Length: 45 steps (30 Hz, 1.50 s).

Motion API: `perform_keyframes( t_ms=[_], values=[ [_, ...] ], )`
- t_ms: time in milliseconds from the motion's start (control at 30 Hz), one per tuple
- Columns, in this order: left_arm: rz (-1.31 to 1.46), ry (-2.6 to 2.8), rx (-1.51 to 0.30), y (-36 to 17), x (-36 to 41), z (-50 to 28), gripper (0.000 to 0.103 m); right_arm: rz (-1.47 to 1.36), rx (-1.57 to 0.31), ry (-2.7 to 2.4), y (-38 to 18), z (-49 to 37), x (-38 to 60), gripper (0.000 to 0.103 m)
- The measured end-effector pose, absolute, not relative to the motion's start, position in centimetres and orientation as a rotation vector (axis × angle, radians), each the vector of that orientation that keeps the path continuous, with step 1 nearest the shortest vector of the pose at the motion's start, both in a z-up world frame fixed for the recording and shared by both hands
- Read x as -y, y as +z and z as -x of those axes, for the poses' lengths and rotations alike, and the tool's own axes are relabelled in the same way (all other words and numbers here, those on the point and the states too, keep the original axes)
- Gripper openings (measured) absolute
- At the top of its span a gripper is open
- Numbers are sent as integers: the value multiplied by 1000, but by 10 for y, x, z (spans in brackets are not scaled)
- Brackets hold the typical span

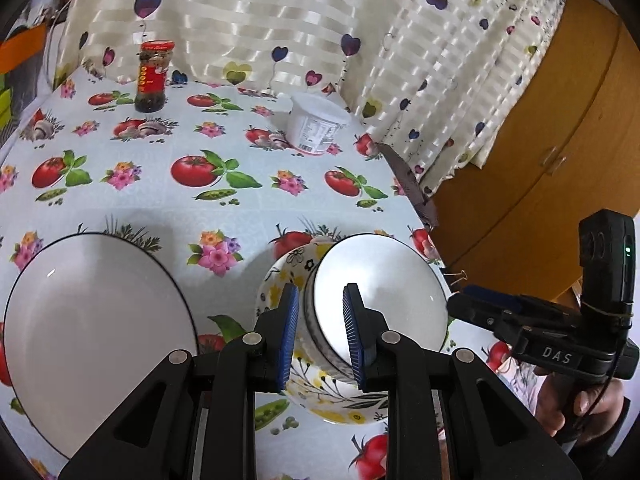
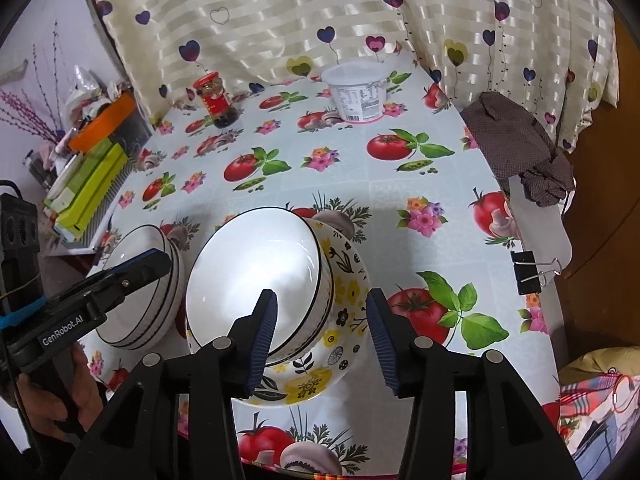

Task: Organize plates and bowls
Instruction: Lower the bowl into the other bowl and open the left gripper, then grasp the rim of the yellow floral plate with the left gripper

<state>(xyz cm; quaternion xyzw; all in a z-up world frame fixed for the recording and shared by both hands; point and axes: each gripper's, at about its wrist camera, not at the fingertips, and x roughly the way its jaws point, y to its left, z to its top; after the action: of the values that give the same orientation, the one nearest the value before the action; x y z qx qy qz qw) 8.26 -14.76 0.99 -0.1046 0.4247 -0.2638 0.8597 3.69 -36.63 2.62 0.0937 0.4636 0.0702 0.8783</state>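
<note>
- Left gripper [image 1: 320, 334]: its blue pads [image 1: 289, 336] sit on either side of the rim of a white bowl [image 1: 380, 292], one inside and one outside. Whether they press on the wall cannot be told from either view.
- Right gripper [image 2: 320, 340]: jaws spread wide. The left pad [image 2: 264, 336] lies over the near wall of the bowl [image 2: 260, 272]; the right pad hangs clear, above the floral plate [image 2: 344, 320].
- The bowl is tilted, its mouth turned toward the left gripper's side, and it rests on the floral plate [image 1: 280, 276] near the table's front edge.
- Just to the left of it stands a stack of white bowls [image 2: 140, 300] with black rims, seen large in the left wrist view [image 1: 96, 332]; how many bowls it holds is unclear.
- All of this sits on a tablecloth [image 1: 168, 208] printed with tomatoes and flowers.
- A black binder clip [image 2: 528, 272] grips the cloth's right edge, with a brown rag [image 2: 516, 140] further along that edge.
- Far back, a red-lidded jar [image 1: 154, 76] and a white tub [image 1: 318, 124] stand well apart before a heart-print curtain [image 1: 260, 12].
- Boxes [image 2: 96, 176] are stacked off the table's left side.
</note>
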Motion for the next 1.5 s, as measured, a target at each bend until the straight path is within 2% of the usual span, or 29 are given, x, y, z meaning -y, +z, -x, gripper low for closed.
perform_keyframes(
  t_ms=[800, 1167, 1267, 1500],
  values=[
    [206, -538, -864, 8, 136, -58, 24, -238, -862, 163, 41, -19, 379, 46],
    [166, -518, -914, -12, 144, -37, 24, -261, -925, 104, 8, -23, 399, 45],
    [157, -509, -933, -18, 146, -35, 24, -280, -979, 93, -15, -29, 404, 42],
    [165, -455, -982, -34, 151, -44, 24, -329, -1040, 135, -46, -42, 400, 24]
  ],
)
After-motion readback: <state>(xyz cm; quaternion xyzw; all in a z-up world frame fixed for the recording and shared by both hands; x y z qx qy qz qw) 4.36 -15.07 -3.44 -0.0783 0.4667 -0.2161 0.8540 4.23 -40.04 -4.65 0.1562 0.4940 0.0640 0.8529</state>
